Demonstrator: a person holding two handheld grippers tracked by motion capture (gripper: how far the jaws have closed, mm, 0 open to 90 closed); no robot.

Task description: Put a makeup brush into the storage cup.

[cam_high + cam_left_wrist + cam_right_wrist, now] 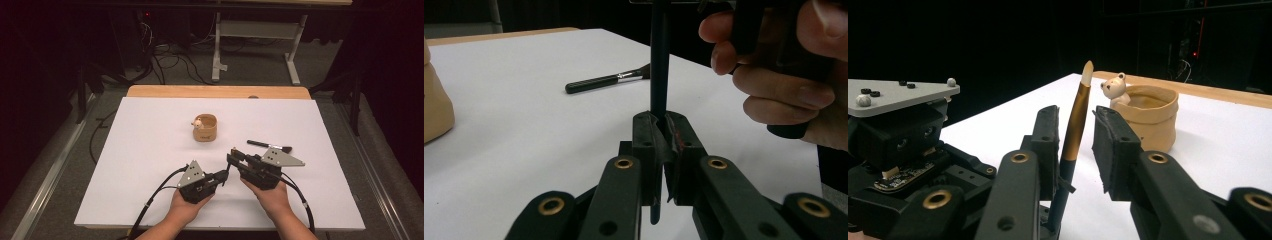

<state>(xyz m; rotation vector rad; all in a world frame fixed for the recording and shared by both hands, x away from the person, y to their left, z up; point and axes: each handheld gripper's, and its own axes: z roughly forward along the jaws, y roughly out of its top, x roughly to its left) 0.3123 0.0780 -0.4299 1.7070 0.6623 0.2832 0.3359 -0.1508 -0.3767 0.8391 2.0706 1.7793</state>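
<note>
A thin brush (1075, 130) with a dark handle, gold ferrule and pale tip stands upright between my two grippers near the table's front. My left gripper (662, 122) is shut on the dark handle (659, 65) low down; it also appears in the high view (225, 176). My right gripper (1075, 117) brackets the brush higher up. Its left pad lies close against the ferrule, and a gap remains at the right pad (1108, 140). In the high view the right gripper (232, 156) sits just beyond the left one.
A tan cup (205, 128) with a small bear figure (198, 122) on its rim stands mid-table on the white sheet (150, 165). A second black-handled brush (269, 145) lies flat to the right. Cables trail from both grippers towards the front edge.
</note>
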